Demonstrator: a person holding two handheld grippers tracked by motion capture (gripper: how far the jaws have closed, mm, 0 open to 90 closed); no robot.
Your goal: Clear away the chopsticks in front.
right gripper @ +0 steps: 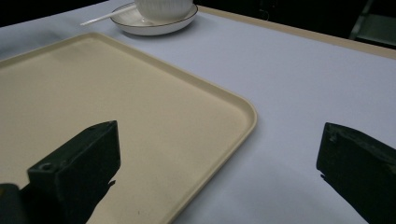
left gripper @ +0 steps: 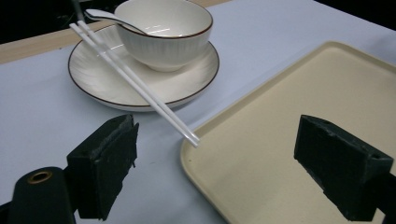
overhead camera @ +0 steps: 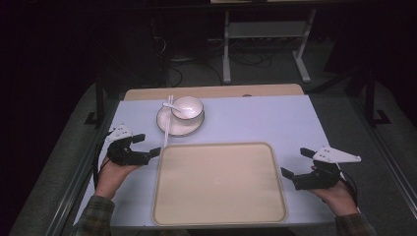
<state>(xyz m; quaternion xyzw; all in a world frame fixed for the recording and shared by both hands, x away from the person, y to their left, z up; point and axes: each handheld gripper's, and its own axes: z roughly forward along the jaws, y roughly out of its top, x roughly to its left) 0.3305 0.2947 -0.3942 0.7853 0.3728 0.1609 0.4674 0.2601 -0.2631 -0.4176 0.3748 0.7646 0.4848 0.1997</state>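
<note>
Fingers of the person's left hand [overhead camera: 112,173] are wrapping the left gripper [overhead camera: 146,147] at the near left of the table [overhead camera: 295,118], just off the tray's left edge. Its jaws are standing wide apart and gripping nothing; in the left gripper view they are framing the tray's far left corner and the near tips of the chopsticks [left gripper: 135,82]. Those white chopsticks are lying side by side, slanting across the plate's rim with their near ends reaching over the tray's corner. Beyond them the plate [overhead camera: 168,127] is sitting on the pale cloth, near the far edge, with the bowl [overhead camera: 188,108] standing on it and a white spoon [overhead camera: 173,106] resting in the bowl, handle pointing out to the left. Filling the near middle of the table, the beige tray [overhead camera: 219,183] is lying flat. At the right, the right hand [overhead camera: 339,195] is holding the right gripper [overhead camera: 298,162] just beside the tray's right edge, jaws spread wide and holding nothing.
</note>
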